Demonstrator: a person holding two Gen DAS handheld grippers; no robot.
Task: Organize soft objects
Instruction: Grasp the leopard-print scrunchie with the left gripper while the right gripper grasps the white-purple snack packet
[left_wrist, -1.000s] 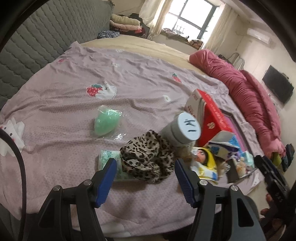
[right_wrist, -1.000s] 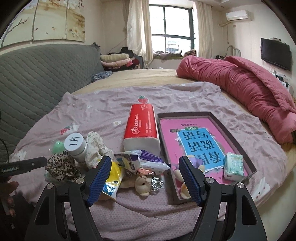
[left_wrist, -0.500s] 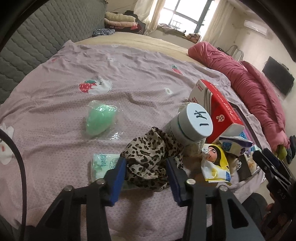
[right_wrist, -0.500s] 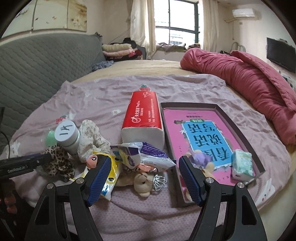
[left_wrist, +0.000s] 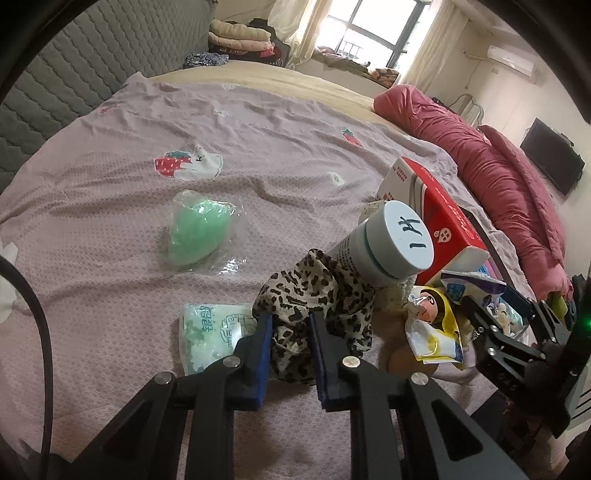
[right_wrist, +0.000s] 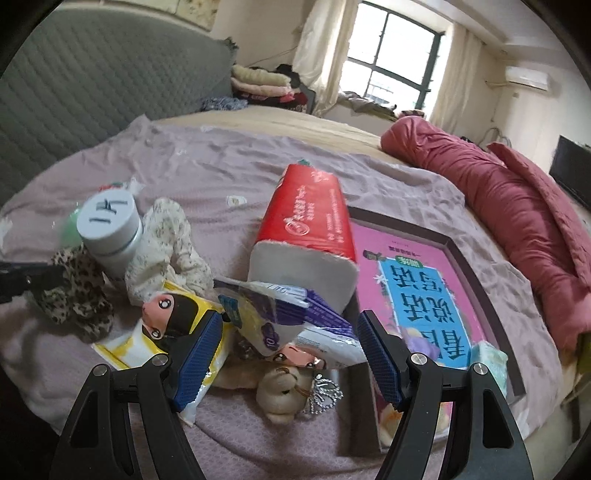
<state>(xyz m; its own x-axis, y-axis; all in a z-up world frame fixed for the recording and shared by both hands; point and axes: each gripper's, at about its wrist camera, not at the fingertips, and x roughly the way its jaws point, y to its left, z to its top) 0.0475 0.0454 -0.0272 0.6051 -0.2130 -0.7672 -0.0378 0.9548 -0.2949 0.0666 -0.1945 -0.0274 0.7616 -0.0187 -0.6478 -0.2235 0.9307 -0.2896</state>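
A leopard-print cloth (left_wrist: 317, 291) lies bunched on the lilac bedsheet (left_wrist: 258, 147) against a grey jar with a white lid (left_wrist: 399, 240). My left gripper (left_wrist: 290, 325) is closing on the cloth's near edge, and both blue pads press into the fabric. In the right wrist view my right gripper (right_wrist: 288, 325) hangs open over a purple and white packet (right_wrist: 280, 314) and a small teddy bear (right_wrist: 280, 391), holding nothing. A cream floral cloth (right_wrist: 170, 243) lies beside the jar (right_wrist: 109, 225).
A green sponge in clear plastic (left_wrist: 195, 230) and a green tissue packet (left_wrist: 207, 332) lie left of the cloth. A red tissue pack (right_wrist: 306, 225), a yellow doll-face packet (right_wrist: 166, 321) and a dark tray (right_wrist: 454, 243) holding a pink book crowd the right. A red quilt (right_wrist: 498, 192) lies beyond.
The left jaws have narrowed from wide apart onto the leopard cloth, and that gripper has sunk a little. The right gripper has dropped closer to the pile and rolled.
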